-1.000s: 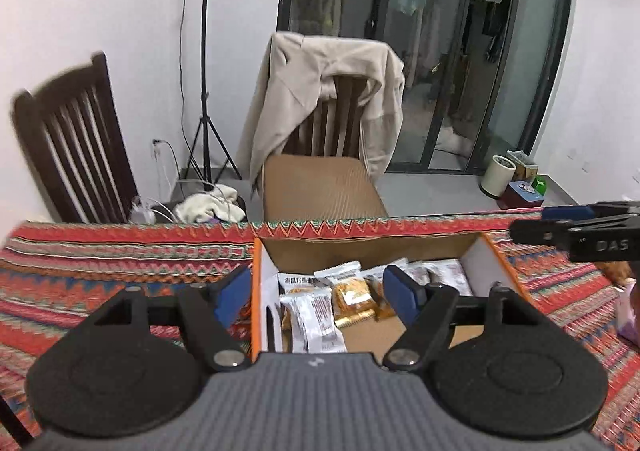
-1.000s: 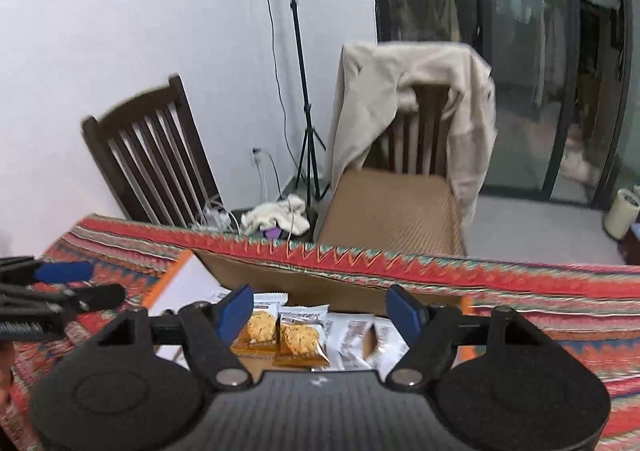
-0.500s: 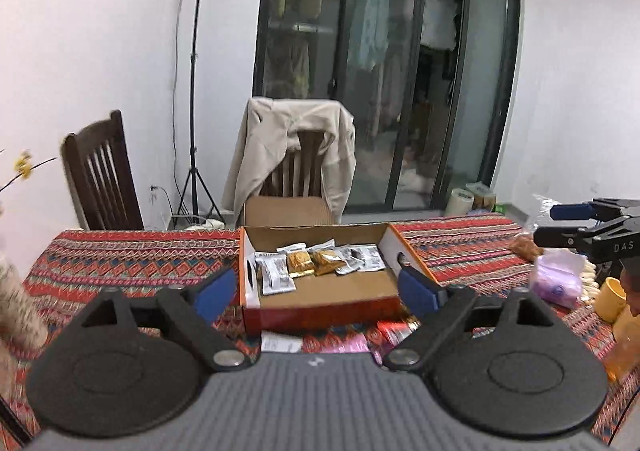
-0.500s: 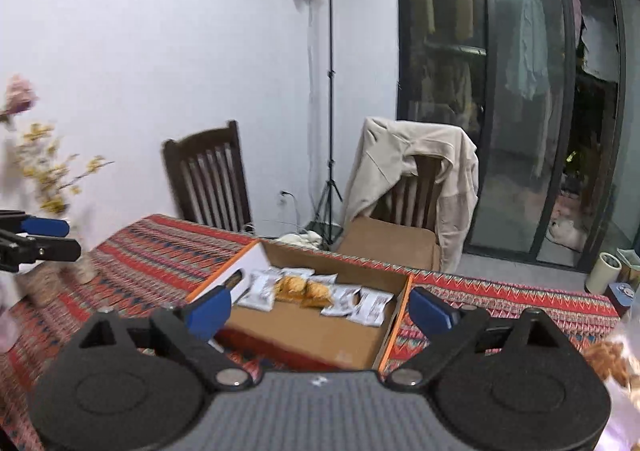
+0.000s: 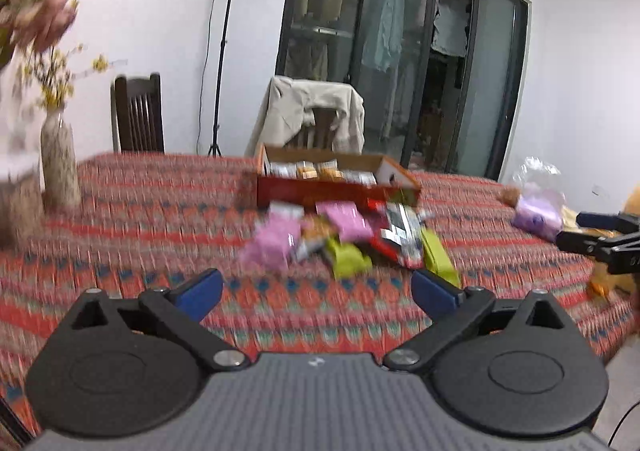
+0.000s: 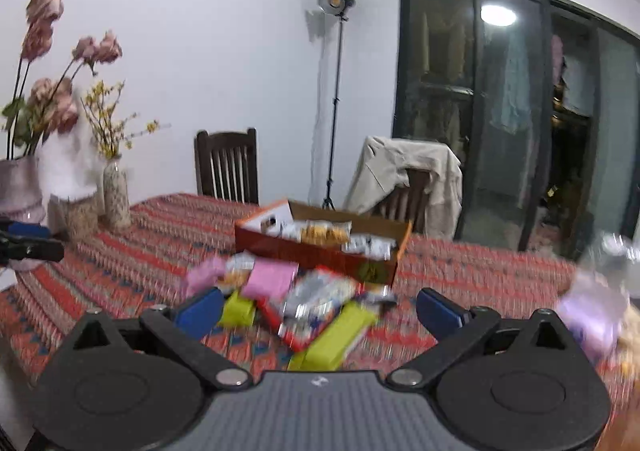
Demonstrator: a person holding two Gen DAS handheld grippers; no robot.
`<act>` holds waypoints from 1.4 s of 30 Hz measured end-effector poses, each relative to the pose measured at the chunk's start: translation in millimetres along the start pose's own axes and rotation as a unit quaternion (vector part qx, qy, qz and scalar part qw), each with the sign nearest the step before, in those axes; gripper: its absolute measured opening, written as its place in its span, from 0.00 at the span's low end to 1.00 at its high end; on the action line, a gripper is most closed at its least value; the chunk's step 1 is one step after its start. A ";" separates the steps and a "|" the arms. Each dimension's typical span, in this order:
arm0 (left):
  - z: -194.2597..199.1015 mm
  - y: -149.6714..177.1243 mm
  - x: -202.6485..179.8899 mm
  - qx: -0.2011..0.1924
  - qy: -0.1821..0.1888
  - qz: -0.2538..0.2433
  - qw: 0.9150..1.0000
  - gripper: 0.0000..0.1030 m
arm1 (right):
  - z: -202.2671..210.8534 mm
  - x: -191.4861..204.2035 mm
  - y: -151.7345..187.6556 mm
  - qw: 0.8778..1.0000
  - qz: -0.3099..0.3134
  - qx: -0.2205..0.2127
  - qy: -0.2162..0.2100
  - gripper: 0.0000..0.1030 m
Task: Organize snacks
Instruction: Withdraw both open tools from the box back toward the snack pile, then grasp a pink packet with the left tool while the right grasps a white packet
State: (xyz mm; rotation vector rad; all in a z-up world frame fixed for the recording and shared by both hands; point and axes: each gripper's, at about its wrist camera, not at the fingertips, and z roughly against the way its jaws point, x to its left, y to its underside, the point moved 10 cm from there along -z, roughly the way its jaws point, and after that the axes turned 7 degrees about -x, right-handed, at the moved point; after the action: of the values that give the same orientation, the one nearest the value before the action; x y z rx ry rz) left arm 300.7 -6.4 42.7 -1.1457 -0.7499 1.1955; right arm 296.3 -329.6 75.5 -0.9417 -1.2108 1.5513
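My left claw (image 5: pixel 317 291) hung above the patterned tablecloth (image 5: pixel 140 211) with its blue fingertips (image 5: pixel 200 289) spread wide apart and nothing between them. My right claw (image 6: pixel 318 307) was the same, fingers (image 6: pixel 438 313) wide apart and empty, held over the near part of the table.

Just beyond the left fingertips lay a loose heap of snack packets (image 5: pixel 344 239): pink ones, lime-green ones and a red-and-silver one, partly overlapping one another, all blurred. From the right claw I saw that same heap (image 6: pixel 296 299) close in front, with a lime-green packet (image 6: pixel 336 335) nearest me, a pink packet (image 6: pixel 268 279) farther back and a red-edged silver one between them.

Behind the heap, and close to it, sat the open cardboard box (image 5: pixel 332 191) with red sides. A row of small packets lay along its far side (image 6: pixel 324 233), some silver, some orange.

Farther out on my left stood a tall speckled vase (image 6: pixel 117 197) with yellow sprigs, beside pink flowers (image 6: pixel 52 99). On my right a purple bag (image 5: pixel 538 211) rested on the cloth near the table's end. Past the table were a dark wooden chair (image 6: pixel 227 165), a chair draped with a beige jacket (image 6: pixel 404 175), a light stand (image 6: pixel 336 91) and dark glass doors (image 6: pixel 520 111).
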 end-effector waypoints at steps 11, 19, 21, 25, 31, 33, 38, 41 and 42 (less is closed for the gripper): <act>-14.8 33.0 5.7 0.041 -0.008 -0.005 0.999 1.00 | 3.7 20.1 90.3 0.997 -0.063 0.049 0.007 1.00; -59.2 35.7 19.6 0.065 -0.012 -0.002 0.998 1.00 | -26.6 12.0 85.0 0.996 -0.074 0.053 0.015 1.00; -80.0 34.1 24.6 0.070 -0.015 -0.010 0.997 1.00 | -36.9 12.2 86.5 0.995 -0.076 0.057 0.016 1.00; -134.1 29.3 34.6 0.088 -0.010 -0.050 0.995 0.99 | -60.1 18.4 89.2 0.995 -0.077 0.070 0.006 0.99; -222.7 15.0 49.9 0.090 0.032 -0.069 0.993 0.98 | -92.7 42.3 82.8 0.995 -0.061 0.081 -0.025 0.85; -246.9 14.3 55.8 0.090 0.039 -0.066 0.993 0.96 | -102.7 51.0 79.5 0.994 -0.057 0.083 -0.034 0.83; -278.8 29.3 72.9 0.131 0.066 -0.032 0.989 0.63 | -129.4 65.2 74.3 0.993 -0.051 0.099 -0.039 0.71; -265.7 27.4 83.5 0.131 0.070 -0.025 0.989 0.61 | -148.2 78.6 66.9 0.991 -0.059 0.107 -0.058 0.63; -260.3 23.9 87.6 0.125 0.067 -0.026 0.990 0.61 | -155.4 83.8 64.4 0.989 -0.067 0.109 -0.069 0.63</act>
State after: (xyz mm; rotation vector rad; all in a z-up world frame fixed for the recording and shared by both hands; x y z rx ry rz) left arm 553.5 5.7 -66.7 -0.9822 -0.5088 1.1215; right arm 405.3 -213.3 -24.2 -0.6079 -1.1477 1.6222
